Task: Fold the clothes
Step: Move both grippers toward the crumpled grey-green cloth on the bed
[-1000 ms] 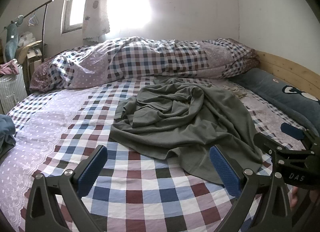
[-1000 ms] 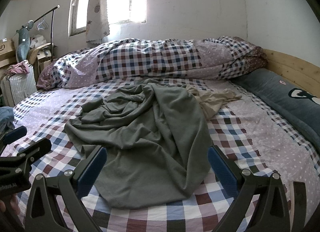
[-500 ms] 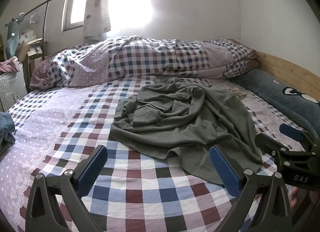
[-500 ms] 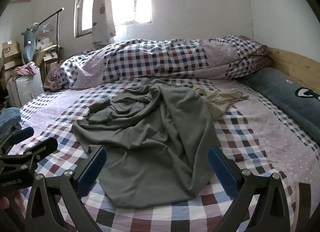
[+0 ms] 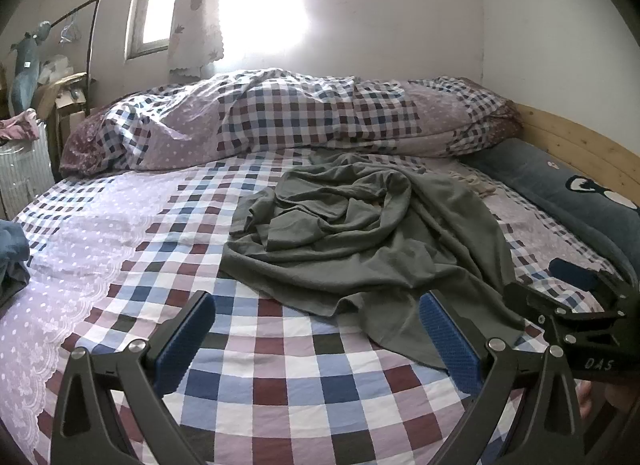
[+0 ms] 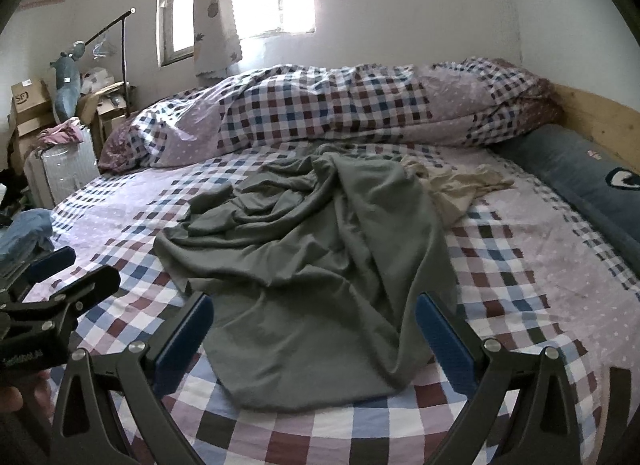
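A crumpled grey-green garment (image 5: 360, 241) (image 6: 312, 265) lies spread over the middle of the checked bed sheet (image 5: 256, 369) (image 6: 520, 277). A cream garment (image 6: 456, 189) (image 5: 476, 185) lies bunched just behind its right side. My left gripper (image 5: 316, 341) hovers open above the sheet, short of the grey garment's near left hem, holding nothing. My right gripper (image 6: 314, 339) is open too, its blue pads framing the garment's near edge without touching it. Each gripper shows at the side of the other's view: the right gripper (image 5: 576, 305) and the left gripper (image 6: 52, 281).
A rolled checked duvet (image 5: 304, 117) (image 6: 360, 105) lies across the far side. A dark blue pillow (image 5: 560, 193) (image 6: 580, 169) lines the wooden headboard (image 5: 580, 149) on the right. A blue garment (image 5: 12, 253) (image 6: 28, 229) sits at the left edge, with a white suitcase (image 6: 60, 173) and boxes beyond.
Both grippers have drifted slightly right and nearer to the bed, still open. The clothes have not moved.
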The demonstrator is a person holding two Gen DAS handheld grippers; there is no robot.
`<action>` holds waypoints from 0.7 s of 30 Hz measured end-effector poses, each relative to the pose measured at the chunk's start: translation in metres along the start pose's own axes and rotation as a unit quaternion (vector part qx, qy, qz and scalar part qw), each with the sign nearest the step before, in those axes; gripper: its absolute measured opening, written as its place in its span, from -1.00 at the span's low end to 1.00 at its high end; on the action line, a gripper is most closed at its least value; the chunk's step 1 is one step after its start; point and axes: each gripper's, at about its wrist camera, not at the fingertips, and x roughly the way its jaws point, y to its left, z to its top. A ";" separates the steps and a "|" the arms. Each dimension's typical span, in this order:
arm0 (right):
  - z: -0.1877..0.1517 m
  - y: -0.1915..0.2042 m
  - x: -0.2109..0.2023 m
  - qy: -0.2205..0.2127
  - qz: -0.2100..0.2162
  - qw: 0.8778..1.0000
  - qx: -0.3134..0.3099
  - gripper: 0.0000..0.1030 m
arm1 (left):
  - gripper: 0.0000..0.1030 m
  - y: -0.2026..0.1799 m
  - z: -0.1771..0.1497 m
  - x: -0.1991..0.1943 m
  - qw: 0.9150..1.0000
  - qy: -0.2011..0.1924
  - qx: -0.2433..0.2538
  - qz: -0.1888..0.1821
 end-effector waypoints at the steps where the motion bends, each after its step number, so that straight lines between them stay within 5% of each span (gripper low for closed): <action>1: -0.001 -0.001 0.001 0.004 0.004 1.000 -0.001 0.99 | 1.00 0.001 0.000 0.000 1.000 0.001 -0.001 0.001; 9: -0.016 -0.003 0.019 0.065 0.045 0.997 -0.025 0.99 | 1.00 0.008 0.001 0.003 1.000 0.008 -0.013 0.003; 15: -0.033 0.011 0.032 0.107 0.056 0.989 -0.081 0.49 | 1.00 0.007 0.001 0.007 1.000 0.014 -0.024 -0.006; 21: -0.040 0.025 0.035 0.124 0.074 0.983 -0.112 0.46 | 1.00 0.006 0.001 0.009 0.999 0.017 -0.025 -0.018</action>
